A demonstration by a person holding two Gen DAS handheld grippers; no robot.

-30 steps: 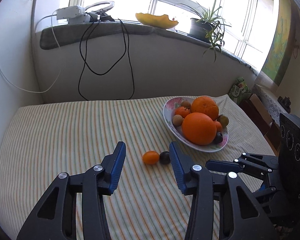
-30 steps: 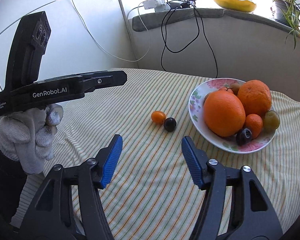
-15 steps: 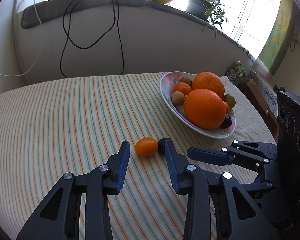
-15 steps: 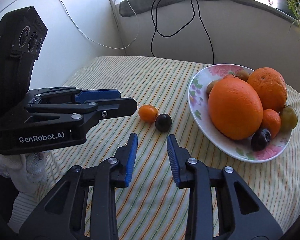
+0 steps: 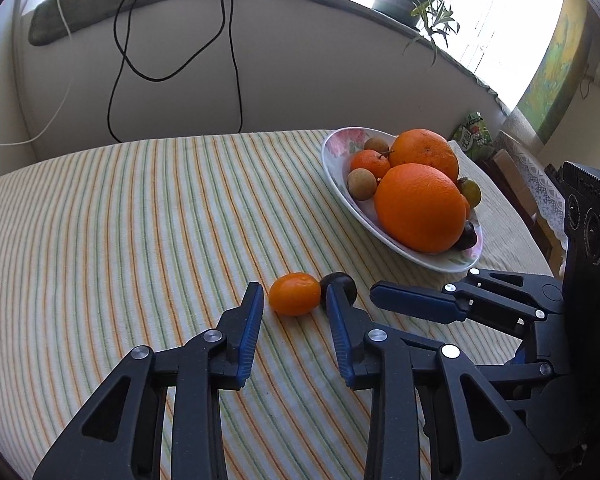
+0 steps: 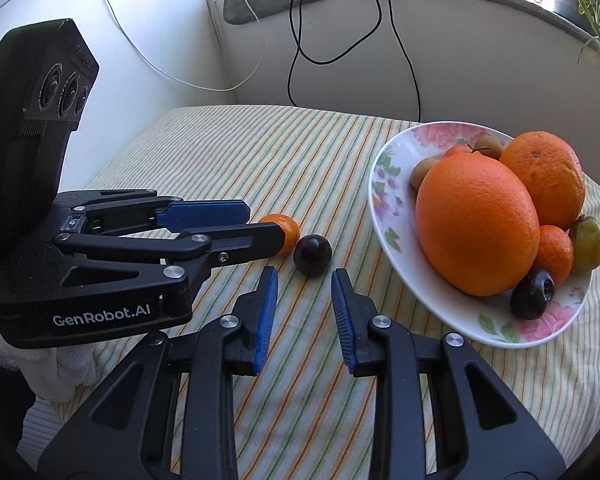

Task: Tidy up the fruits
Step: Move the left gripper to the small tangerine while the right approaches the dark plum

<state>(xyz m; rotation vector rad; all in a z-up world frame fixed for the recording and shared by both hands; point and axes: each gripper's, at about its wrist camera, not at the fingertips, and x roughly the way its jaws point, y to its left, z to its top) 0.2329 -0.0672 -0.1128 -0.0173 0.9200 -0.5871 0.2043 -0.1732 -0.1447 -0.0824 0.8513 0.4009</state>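
Left wrist view: the left gripper (image 5: 294, 300) has dropped, fingers narrowing around the kumquat (image 5: 295, 293) without pinching; the right gripper (image 6: 304, 280), empty, narrows near the plum (image 6: 312, 255).

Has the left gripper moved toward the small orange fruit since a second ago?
Yes. The left gripper has closed in on the small orange fruit, jaws closing around it.
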